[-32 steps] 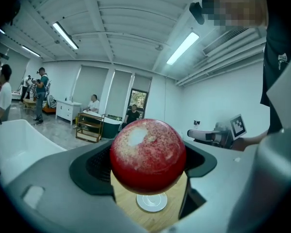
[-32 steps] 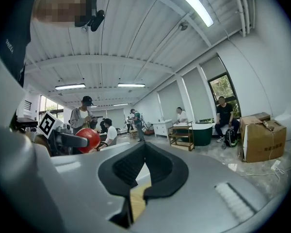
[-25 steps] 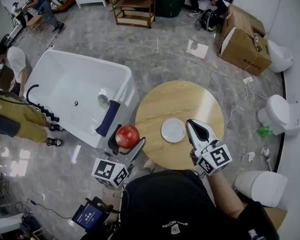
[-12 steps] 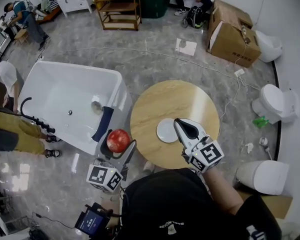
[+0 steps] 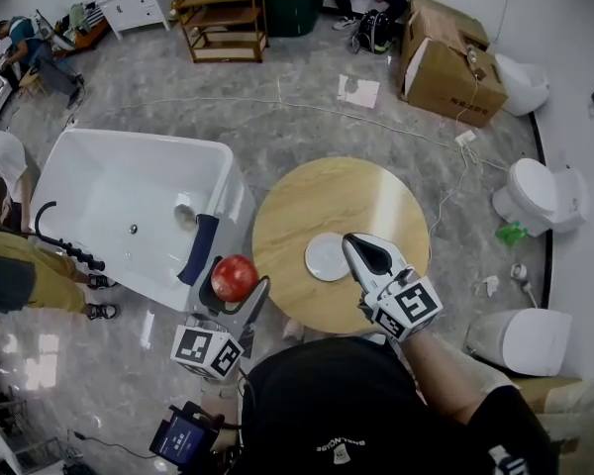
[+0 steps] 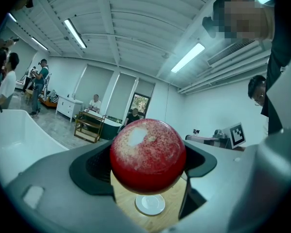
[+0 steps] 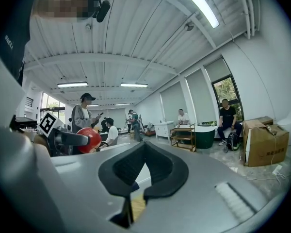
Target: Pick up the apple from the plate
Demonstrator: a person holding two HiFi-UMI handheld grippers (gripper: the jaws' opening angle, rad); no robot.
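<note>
We have the apple [image 5: 235,277] clamped between the 2 jaws of the left gripper [image 5: 238,290], held out past the edge of the table [image 5: 307,196]. The plate [image 5: 327,257] lies bare, well to that gripper's right. The right gripper [image 5: 368,252] has its jaws pressed together on nothing, tips just beside the plate. The apple is round and smooth, so we judge that a slack squeeze or a quick swing could let it slip and drop to the floor
</note>
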